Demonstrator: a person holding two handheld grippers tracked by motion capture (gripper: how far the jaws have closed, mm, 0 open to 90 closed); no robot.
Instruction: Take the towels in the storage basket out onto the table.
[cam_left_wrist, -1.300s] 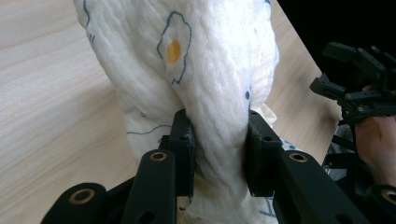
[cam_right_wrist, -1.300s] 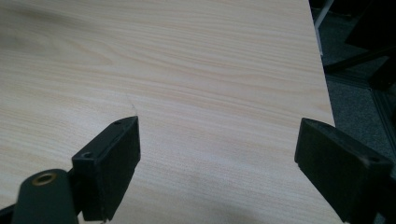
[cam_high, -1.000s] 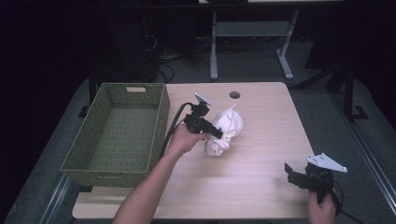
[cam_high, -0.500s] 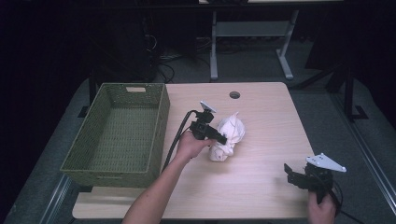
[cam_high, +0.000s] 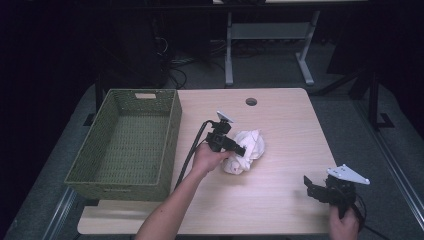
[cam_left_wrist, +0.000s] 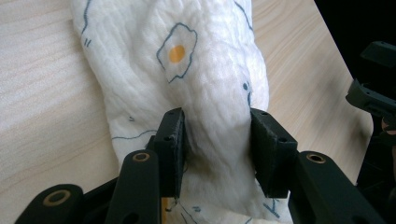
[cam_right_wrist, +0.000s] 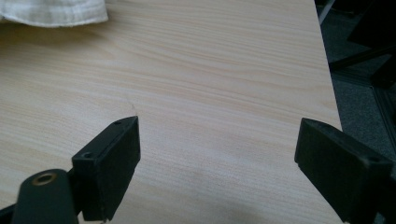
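Just been opening: jaws of the left tongs (cam_high: 240, 148), with the white cloth (cam_high: 252, 145) between them. Compared with 1 second ago, sits a little lower and nearer the person, cloth and hand together, now down on the desk (cam_high: 280, 115). In the left gripper view, a thick fold of the cloth (cam_left_wrist: 187, 70), printed with a fried-egg pattern, fills the gap between the 2 pads and brushes both. Reads as slackened rather than pinched: released, though not yet drawn clear.

Meaning for the work, as a judgement: looks like a set-down and let-go, or a loosening to take a fresh hold, rather than a carry in progress. Nothing placed in the green woven basket (cam_high: 170, 130) yet; stands empty at the desk's left side, well apart from the cloth. Cloth lies crumpled near the middle of the desk, just right of the left hand (cam_high: 209, 157).

Right tongs (cam_high: 309, 186) held low near the front right corner, unmoved next to the earlier views. In the right gripper view, jaws spread wide over bare wood (cam_right_wrist: 217, 140), gripping nothing, with a hem of the cloth far off at the upper left.

Count:
- 1 cloth
- 1 basket
- 2 tongs, 1 in each hand
- 1 desk, with 1 round cable hole (cam_high: 251, 101) near its far edge
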